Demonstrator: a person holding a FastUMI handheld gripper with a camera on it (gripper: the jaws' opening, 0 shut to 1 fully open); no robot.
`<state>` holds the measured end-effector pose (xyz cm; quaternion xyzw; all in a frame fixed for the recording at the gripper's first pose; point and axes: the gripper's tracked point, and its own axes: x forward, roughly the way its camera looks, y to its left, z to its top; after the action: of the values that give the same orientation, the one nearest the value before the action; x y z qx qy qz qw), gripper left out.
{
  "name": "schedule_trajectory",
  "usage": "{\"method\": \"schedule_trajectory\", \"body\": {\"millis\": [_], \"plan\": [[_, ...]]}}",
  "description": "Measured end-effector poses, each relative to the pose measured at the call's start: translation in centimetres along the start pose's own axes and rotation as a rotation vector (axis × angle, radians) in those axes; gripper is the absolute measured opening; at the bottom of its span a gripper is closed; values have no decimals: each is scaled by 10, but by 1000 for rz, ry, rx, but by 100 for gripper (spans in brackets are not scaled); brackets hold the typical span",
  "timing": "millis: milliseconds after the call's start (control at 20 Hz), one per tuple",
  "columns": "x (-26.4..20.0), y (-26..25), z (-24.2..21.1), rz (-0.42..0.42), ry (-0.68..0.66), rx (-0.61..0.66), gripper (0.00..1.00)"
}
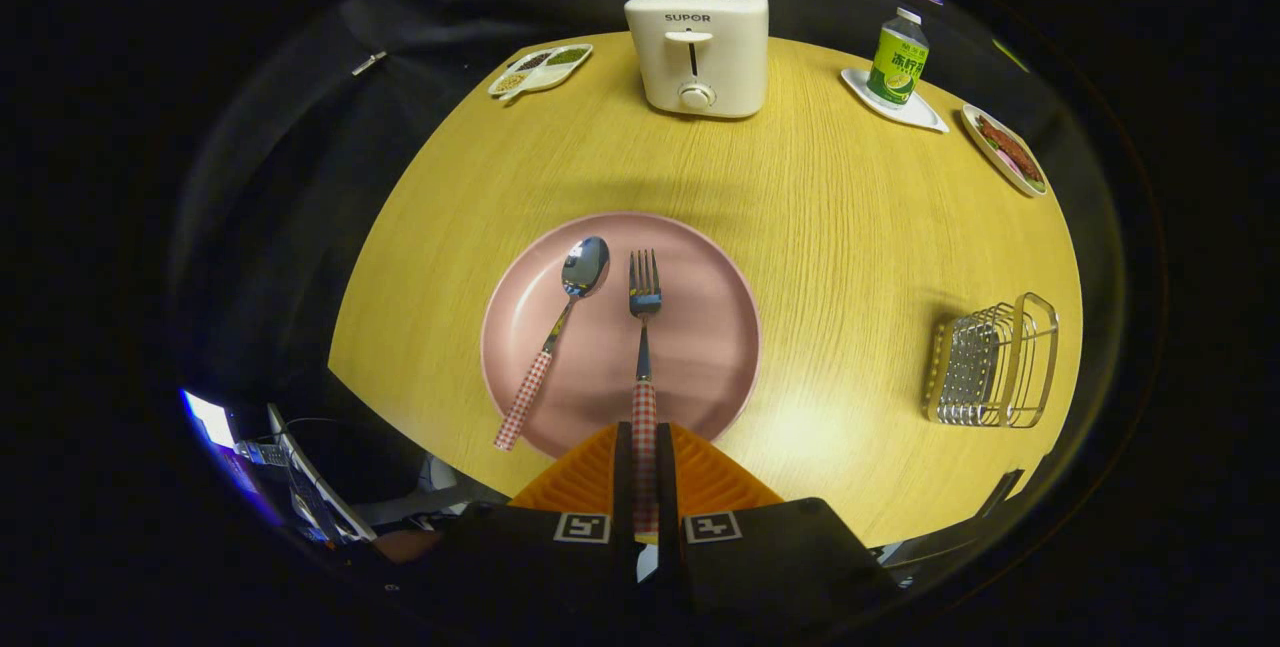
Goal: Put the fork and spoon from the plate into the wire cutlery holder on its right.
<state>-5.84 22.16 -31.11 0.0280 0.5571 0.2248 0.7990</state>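
On the wooden table [820,227], the gripper [645,457] clamps the fork [644,327] handle over the plate [700,347].

I see the fork [644,327] lying straight on the pink plate [700,347], tines away from me, its checked handle clamped between my gripper [645,447] fingers. The spoon [560,327] lies angled beside it, bowl up. The wire cutlery holder [995,362] stands empty to the right.
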Motion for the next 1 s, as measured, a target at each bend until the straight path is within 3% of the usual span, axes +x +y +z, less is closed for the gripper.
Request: {"method": "schedule_trajectory", "body": {"millis": [350, 650, 1000], "plan": [[-89, -59, 14, 20, -52, 9, 12], [-154, -152, -3, -56, -12, 52, 12], [-168, -234, -30, -120, 163, 59, 12]]}}
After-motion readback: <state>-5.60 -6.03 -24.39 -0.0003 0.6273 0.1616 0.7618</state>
